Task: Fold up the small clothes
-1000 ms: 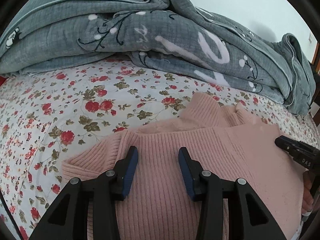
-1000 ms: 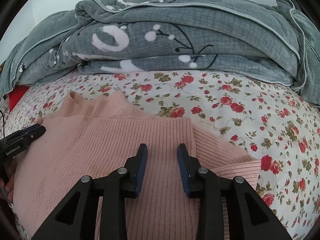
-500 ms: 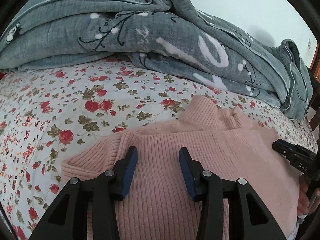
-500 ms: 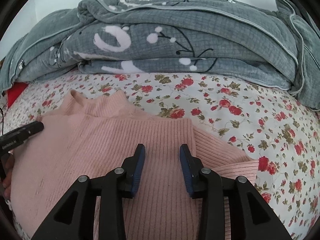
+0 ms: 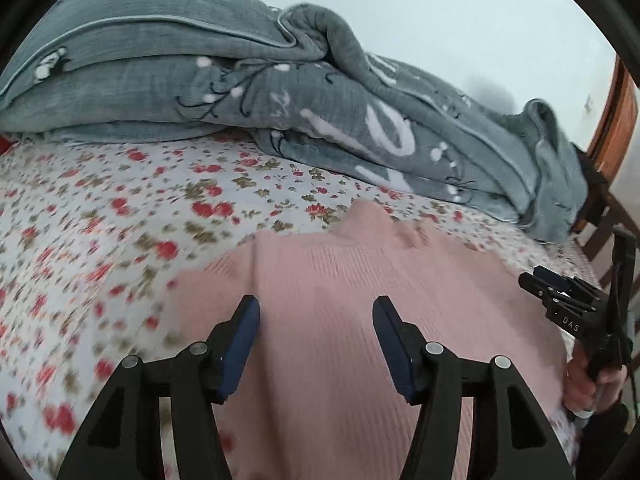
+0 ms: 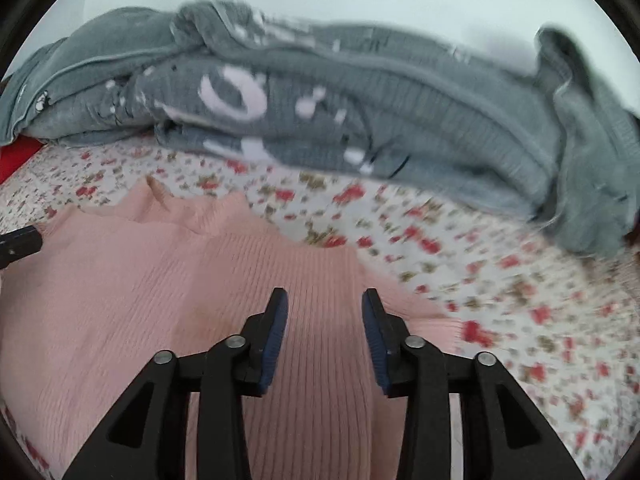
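Observation:
A pink ribbed sweater (image 5: pixel 360 288) lies flat on the flowered bedsheet (image 5: pixel 100 216), its collar toward the grey quilt. My left gripper (image 5: pixel 316 316) hovers over the sweater's left part, its jaws opening with nothing pinched between them. In the right wrist view the same pink sweater (image 6: pixel 160 280) fills the lower left, and my right gripper (image 6: pixel 325 312) hangs above its right side, jaws opening and empty. The right gripper (image 5: pixel 538 280) also shows at the right edge of the left wrist view, held by a hand. The left gripper's tip (image 6: pixel 20 240) pokes in at the left edge.
A bulky folded grey quilt (image 5: pixel 280 92) lies along the far side of the bed, also seen as the grey quilt (image 6: pixel 360 112). A wooden bed frame (image 5: pixel 616 120) stands at the right. Something red (image 6: pixel 16 156) sits at the far left edge.
Both grippers have lifted and pulled back from the sweater and their jaws have spread wider. The views are now motion-blurred; the sweater stays flat on the bed.

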`<state>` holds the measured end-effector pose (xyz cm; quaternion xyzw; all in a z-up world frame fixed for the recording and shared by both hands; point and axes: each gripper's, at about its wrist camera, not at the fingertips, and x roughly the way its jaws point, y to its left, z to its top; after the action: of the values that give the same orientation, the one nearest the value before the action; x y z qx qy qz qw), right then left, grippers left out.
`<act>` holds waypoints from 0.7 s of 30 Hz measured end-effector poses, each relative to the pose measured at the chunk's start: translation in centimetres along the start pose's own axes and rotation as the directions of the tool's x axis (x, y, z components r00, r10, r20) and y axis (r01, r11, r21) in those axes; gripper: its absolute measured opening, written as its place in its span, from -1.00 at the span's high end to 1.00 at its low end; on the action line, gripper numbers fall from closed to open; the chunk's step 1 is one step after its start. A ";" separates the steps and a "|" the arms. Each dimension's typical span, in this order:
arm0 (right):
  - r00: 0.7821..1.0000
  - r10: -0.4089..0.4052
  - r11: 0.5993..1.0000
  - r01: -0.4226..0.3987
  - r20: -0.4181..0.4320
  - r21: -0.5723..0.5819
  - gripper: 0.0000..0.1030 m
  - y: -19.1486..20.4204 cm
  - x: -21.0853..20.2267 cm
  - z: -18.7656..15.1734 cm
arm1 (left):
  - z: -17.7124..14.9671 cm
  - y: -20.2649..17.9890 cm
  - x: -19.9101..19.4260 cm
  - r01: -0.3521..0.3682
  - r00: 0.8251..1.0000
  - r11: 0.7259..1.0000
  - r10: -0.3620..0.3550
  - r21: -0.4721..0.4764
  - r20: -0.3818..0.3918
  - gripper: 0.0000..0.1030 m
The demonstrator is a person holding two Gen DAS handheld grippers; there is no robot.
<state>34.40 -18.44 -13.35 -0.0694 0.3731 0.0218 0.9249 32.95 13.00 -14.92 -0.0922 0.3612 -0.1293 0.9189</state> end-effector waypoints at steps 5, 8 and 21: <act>0.996 0.074 0.996 -0.076 0.051 0.047 -0.16 2.6 -4.9 -2.5 | -2.7 3.6 -3.6 -0.095 0.995 0.993 0.097 -0.065 0.032 -0.25; 0.989 0.146 0.989 -0.146 0.026 0.012 -0.16 5.8 -5.6 -4.2 | -5.1 5.9 -4.3 -0.059 0.998 0.989 0.058 -0.133 -0.012 -0.25; 0.998 0.064 0.998 -0.065 0.019 0.025 -0.19 9.7 -5.1 -5.2 | -8.4 8.2 -5.1 0.066 0.996 0.980 -0.053 -0.187 0.077 -0.25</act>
<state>26.26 -9.50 -14.60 -0.0451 0.3668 0.0474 0.9280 24.96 21.72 -19.83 -0.1944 0.3359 -0.1184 0.9140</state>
